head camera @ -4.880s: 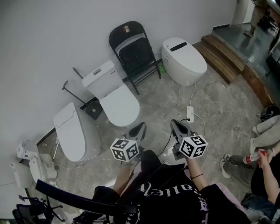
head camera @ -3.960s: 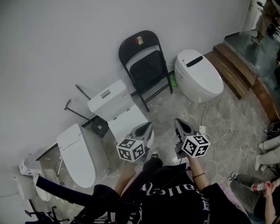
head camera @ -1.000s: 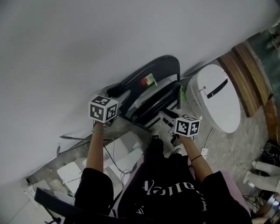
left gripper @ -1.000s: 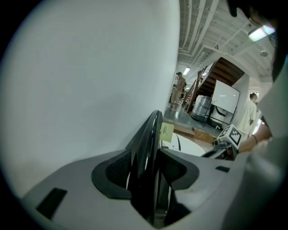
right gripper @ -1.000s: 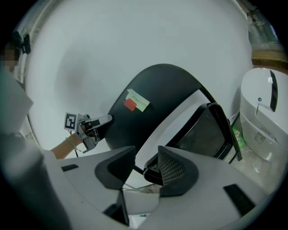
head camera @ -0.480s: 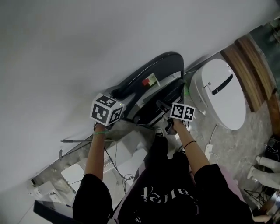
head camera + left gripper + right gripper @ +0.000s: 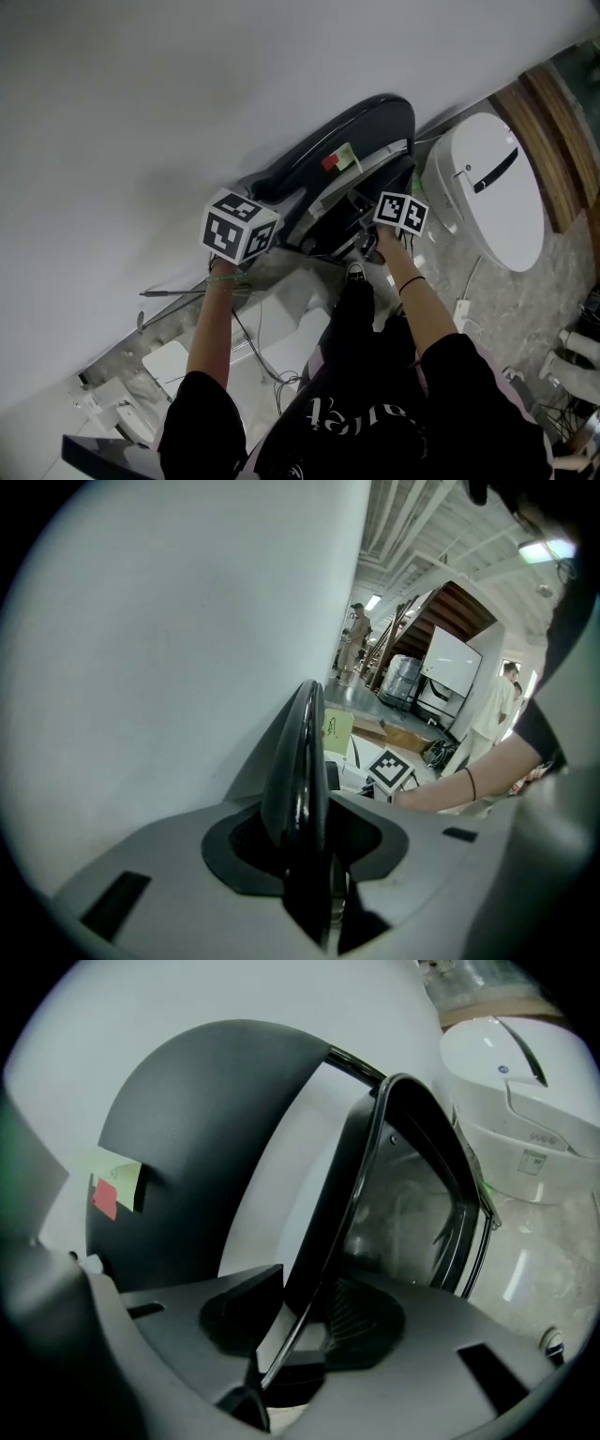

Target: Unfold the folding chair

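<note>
A black folding chair leans folded against the white wall, a red and green sticker on its backrest. My left gripper sits at the backrest's upper left edge, which runs edge-on between its jaws; they have just been closing and now press on it. My right gripper is at the folded seat, whose thin rim passes between its jaws. These have also just been closing and now hold the rim. In the head view the marker cubes hide both sets of fingertips.
A white toilet stands close to the chair's right side. More white toilets lie at my lower left. A wooden step is at the far right, and a cable trails on the stone floor.
Since several seconds ago I have walked up to the chair. Over the last second the right gripper moved in to the seat's rim and rolled; the left gripper stayed at the backrest.
</note>
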Motion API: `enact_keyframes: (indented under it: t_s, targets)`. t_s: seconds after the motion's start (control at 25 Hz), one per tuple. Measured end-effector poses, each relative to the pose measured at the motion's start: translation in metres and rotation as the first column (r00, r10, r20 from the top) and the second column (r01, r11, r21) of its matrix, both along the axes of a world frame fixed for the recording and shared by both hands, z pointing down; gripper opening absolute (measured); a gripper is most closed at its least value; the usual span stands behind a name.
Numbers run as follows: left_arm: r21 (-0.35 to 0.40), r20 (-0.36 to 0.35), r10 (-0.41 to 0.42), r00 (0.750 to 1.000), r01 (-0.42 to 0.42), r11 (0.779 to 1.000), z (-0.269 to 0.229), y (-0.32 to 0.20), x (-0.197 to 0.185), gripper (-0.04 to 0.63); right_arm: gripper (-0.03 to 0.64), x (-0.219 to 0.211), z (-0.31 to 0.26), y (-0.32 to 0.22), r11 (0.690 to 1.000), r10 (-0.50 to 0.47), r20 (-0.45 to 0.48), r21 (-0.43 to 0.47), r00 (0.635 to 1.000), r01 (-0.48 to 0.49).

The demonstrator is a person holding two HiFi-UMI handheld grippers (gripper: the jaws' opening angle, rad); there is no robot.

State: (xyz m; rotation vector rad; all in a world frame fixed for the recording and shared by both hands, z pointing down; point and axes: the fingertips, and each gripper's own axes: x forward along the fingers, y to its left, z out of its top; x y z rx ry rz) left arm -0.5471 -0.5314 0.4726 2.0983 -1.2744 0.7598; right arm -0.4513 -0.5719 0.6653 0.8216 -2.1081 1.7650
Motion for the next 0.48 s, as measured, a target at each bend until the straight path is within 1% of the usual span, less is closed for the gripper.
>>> enact_keyframes:
  t_s: [0.08,0.2,0.28,0.48]
  targets:
    - [-0.004,-0.002,0.000,1.000,0.000,1.000,0.001,0.001,0.000,0.126,0.135,0.001,-0.001,0.001,1.000,0.003,0.031,0.005,1.000,-0.003]
    - [-0.010,-0.003,0.001,1.000,-0.001,1.000,-0.001,0.005,0.002,0.122,0.104,0.004,-0.008,0.007,1.000,0.013,0.067,0.015,0.998,-0.014]
    - [-0.010,-0.002,0.002,1.000,-0.002,1.000,-0.003,0.008,0.005,0.120,0.090,0.007,-0.010,0.010,0.999,0.034,0.094,0.000,0.995,-0.034]
    - [-0.005,0.006,0.003,1.000,-0.003,1.000,-0.007,0.018,0.025,0.116,0.082,0.031,-0.017,0.021,0.999,0.051,0.148,0.011,0.988,-0.053]
